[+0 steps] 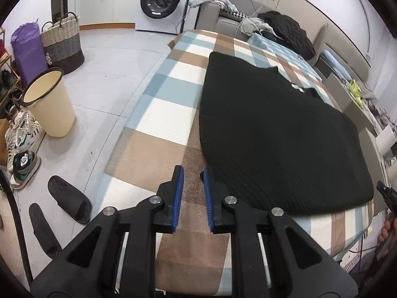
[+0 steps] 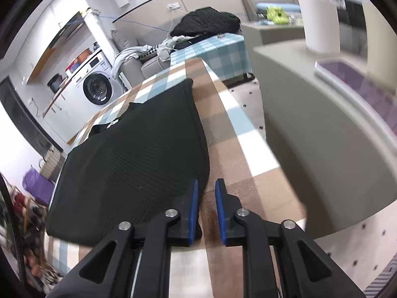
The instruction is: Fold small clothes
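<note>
A black ribbed garment [image 1: 273,129] lies flat on a table covered with a blue, brown and white checked cloth [image 1: 163,114]. My left gripper [image 1: 193,171] hovers over the brown check just left of the garment's near left edge. Its blue pads stand a narrow gap apart with only tablecloth showing between them. In the right wrist view the same garment [image 2: 139,154] spreads to the left. My right gripper [image 2: 206,182] is at its near right corner, narrowly open. Its left finger overlaps the fabric's edge, and bare cloth [image 2: 238,149] shows in the gap.
On the floor to the left stand a cream bin [image 1: 49,101], a woven basket [image 1: 62,42], a purple bag [image 1: 27,47], shoes and black slippers [image 1: 69,198]. A washing machine [image 1: 161,0] is at the back. Beyond the table is a sofa with piled clothes [image 1: 285,29]. A grey counter [image 2: 322,129] lies right.
</note>
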`<state>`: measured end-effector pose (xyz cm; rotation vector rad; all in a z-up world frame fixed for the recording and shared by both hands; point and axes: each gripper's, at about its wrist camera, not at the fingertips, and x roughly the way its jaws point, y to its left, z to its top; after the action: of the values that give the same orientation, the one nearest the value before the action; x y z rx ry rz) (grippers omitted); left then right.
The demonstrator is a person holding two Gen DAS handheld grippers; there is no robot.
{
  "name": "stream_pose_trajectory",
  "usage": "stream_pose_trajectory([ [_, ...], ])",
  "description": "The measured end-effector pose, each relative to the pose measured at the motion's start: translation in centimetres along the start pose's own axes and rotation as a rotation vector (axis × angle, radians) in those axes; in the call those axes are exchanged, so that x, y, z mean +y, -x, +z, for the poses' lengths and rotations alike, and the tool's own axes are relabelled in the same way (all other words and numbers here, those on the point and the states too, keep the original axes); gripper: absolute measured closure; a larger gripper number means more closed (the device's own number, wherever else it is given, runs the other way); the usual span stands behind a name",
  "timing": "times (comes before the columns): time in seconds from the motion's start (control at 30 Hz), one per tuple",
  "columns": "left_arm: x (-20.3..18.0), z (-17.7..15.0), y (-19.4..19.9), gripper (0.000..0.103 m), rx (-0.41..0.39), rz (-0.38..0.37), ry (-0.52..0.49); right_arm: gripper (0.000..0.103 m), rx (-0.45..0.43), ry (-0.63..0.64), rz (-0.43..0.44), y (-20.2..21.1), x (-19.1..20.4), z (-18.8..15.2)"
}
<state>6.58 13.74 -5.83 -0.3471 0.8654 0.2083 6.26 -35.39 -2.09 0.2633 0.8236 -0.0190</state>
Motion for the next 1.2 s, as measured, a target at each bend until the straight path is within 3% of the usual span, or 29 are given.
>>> stream_pose_trajectory([
  [0.1,-0.6,0.3,1.2,0.08,-0.027,-0.011,-0.008,0.062,-0.03,0.069,-0.012,1.3,1.7,0.4],
  [0.17,-1.6,0.3,1.9,0.06,-0.047,-0.032,-0.027,0.054,-0.027,0.106,0.019,1.6,3.2,0.5],
  [0.27,-3.8,0.7,2.5,0.05,-0.078,-0.088,-0.062,0.04,-0.012,0.166,0.04,1.0,5.7,0.3],
  [0.53,-11.9,0.9,-0.9,0.049,-0.02,-0.225,-0.232,0.039,0.093,0.317,0.12,-4.4,12.8,-1.5],
  [0.7,-15.5,-0.5,-4.4,0.049,0.05,-0.201,-0.334,0.038,0.122,0.356,0.139,-6.9,14.4,-1.7],
  [0.83,-15.8,-1.7,-5.2,0.049,0.048,-0.177,-0.377,0.038,0.104,0.434,-0.026,-8.5,14.1,-2.3],
  [1.03,-14.3,-1.8,-5.0,0.049,0.062,-0.221,-0.353,0.038,0.078,0.353,-0.118,-7.3,9.5,-1.9],
  [1.1,-14.4,-1.8,-4.7,0.049,0.065,-0.211,-0.343,0.037,0.072,0.333,-0.096,-6.4,9.6,-2.0],
  [1.2,-15.2,-2.0,-4.0,0.049,0.072,-0.245,-0.327,0.037,0.06,0.368,0.012,-5.1,11.5,-2.4],
])
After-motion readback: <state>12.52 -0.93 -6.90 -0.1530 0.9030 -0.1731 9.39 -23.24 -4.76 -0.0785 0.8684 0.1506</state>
